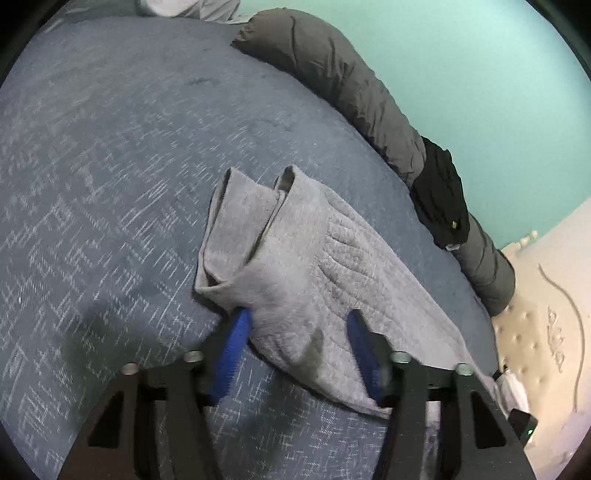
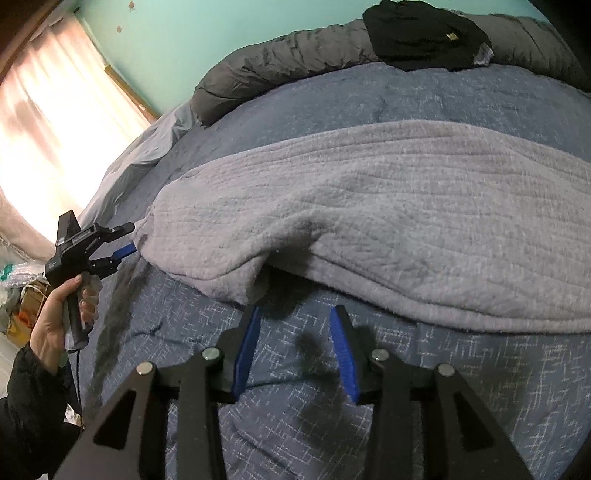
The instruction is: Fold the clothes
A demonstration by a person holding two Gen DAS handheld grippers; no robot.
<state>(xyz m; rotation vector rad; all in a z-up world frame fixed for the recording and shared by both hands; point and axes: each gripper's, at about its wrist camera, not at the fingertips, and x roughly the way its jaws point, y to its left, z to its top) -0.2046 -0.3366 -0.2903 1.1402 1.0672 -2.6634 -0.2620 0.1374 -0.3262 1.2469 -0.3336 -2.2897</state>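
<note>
My left tool [image 1: 295,325] gapes wide, straddling the grey garment's [image 1: 303,266] corner on the bed [image 1: 110,166] for pinching; right tool [image 2: 295,314] open, empty, at the hem.

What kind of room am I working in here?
Most likely a bedroom: the grey garment lies on a bed with a blue cover, a rolled dark duvet along the far edge, and a curtained window.

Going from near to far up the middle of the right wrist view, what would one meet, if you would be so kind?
Right gripper → blue patterned bedspread → grey garment → rolled dark grey duvet → teal wall.
</note>
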